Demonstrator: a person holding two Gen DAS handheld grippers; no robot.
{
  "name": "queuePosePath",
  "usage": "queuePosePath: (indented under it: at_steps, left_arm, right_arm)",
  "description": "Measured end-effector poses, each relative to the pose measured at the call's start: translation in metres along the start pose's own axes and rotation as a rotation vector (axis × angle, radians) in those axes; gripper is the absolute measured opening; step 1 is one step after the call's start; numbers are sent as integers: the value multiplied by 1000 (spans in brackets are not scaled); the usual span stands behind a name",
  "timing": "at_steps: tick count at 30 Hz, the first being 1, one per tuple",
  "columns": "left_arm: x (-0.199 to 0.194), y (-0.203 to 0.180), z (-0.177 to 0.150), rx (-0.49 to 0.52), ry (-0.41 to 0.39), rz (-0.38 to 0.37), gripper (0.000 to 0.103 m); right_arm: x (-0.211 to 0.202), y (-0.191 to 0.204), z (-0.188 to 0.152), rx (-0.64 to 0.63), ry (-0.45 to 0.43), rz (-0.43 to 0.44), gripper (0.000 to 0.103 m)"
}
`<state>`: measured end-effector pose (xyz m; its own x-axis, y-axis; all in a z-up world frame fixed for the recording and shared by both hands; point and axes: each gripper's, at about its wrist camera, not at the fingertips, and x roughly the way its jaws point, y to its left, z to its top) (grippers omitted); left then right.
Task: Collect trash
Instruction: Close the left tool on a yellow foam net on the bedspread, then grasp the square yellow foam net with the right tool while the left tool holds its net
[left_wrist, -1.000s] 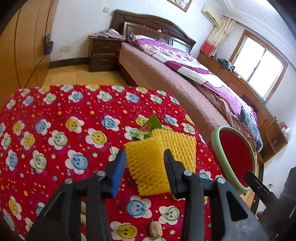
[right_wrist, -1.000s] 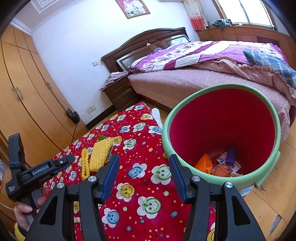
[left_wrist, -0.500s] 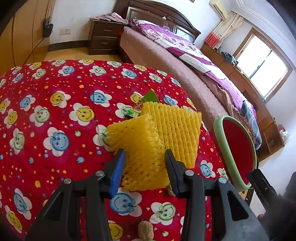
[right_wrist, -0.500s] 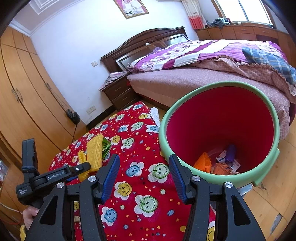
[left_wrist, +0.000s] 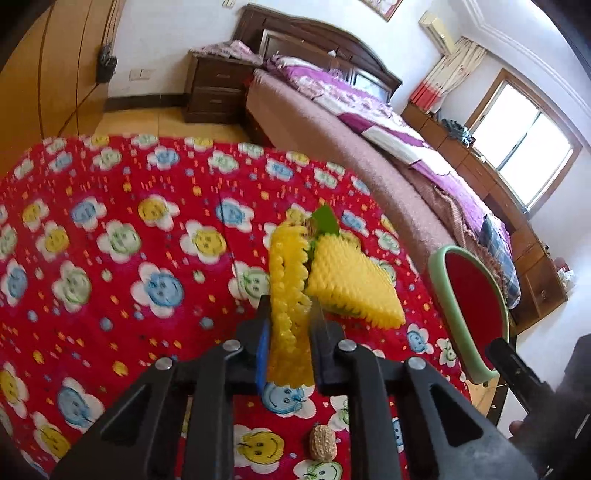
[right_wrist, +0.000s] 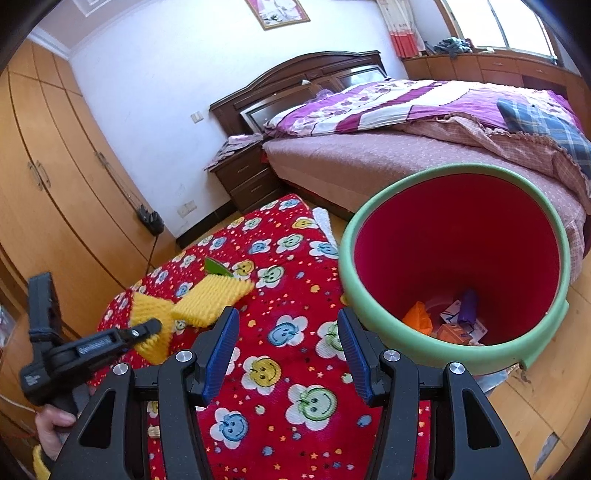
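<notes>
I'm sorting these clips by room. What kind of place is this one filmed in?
Almost certainly a home bedroom. A made bed with a dark wooden headboard fills the far side, a nightstand with drawers stands beside it, and tall wooden wardrobe doors line the wall.

Both wrist views near red tablecloth

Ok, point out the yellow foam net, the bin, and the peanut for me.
yellow foam net (left_wrist: 286, 295), left wrist view, squeezed strip between the fingers
bin (right_wrist: 458, 356), right wrist view, green near rim
peanut (left_wrist: 322, 441), left wrist view, shell middle
</notes>
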<state>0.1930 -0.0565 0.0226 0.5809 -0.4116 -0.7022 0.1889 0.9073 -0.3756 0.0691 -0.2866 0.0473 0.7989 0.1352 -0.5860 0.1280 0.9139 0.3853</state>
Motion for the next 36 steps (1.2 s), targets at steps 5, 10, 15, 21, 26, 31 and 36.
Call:
queuePosePath:
  at_steps: [5,10,15,21,26,31,36]
  left_arm:
    - [-22,13,19,26,-57,46,17]
    - [-30,42,34,12,-98,111,17]
    - [-25,73,37,-34,-109,146,17]
    - [-18,90,29,-67,-117,139,17]
    - [-13,91,23,-65,-115,112,17]
    - [-12,88,21,-56,-114,95,17]
    - [-12,89,20,-62,-109,89,17]
  right_arm:
    - [5,16,2,-31,16,10,57]
    - [17,36,2,-62,38,19,57]
    - [32,56,2,-90,61,21,57]
    - [54,72,-1,-99,83,18,57]
    - [73,80,0,-102,105,11,57]
    - [94,83,1,-91,131,9,57]
    - [113,82,3,-61,159,18,57]
